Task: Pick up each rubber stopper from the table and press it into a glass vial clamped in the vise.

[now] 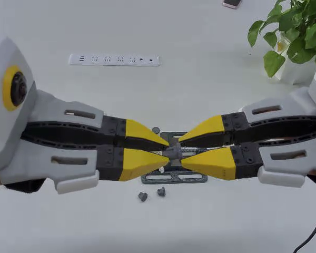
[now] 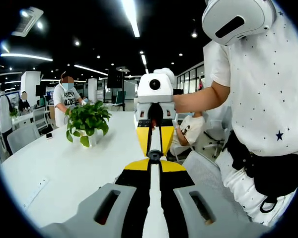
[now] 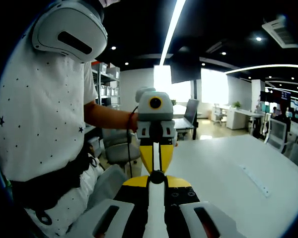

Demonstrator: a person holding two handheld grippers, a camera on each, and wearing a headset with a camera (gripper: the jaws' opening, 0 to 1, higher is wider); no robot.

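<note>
My two grippers meet tip to tip over the table. A dark grey rubber stopper (image 1: pixel 173 152) sits between their yellow tips. My left gripper (image 1: pixel 167 151) comes in from the left and my right gripper (image 1: pixel 181 149) from the right, and both look shut on the stopper. In the left gripper view the stopper (image 2: pixel 154 156) sits at my own tips (image 2: pixel 154 162). The right gripper view has the stopper (image 3: pixel 157 176) at its tips (image 3: pixel 157 181). A dark grey vise (image 1: pixel 174 178) lies directly beneath. Two loose stoppers (image 1: pixel 142 196) (image 1: pixel 161 192) lie in front of it. The grippers hide any vial.
Behind the vise lies another small stopper (image 1: pixel 156 129). A white power strip (image 1: pixel 114 59) is further back. A potted plant (image 1: pixel 297 37) stands at the far right, a phone (image 1: pixel 231 3) at the far edge, and a black cable (image 1: pixel 312 237) at the near right corner.
</note>
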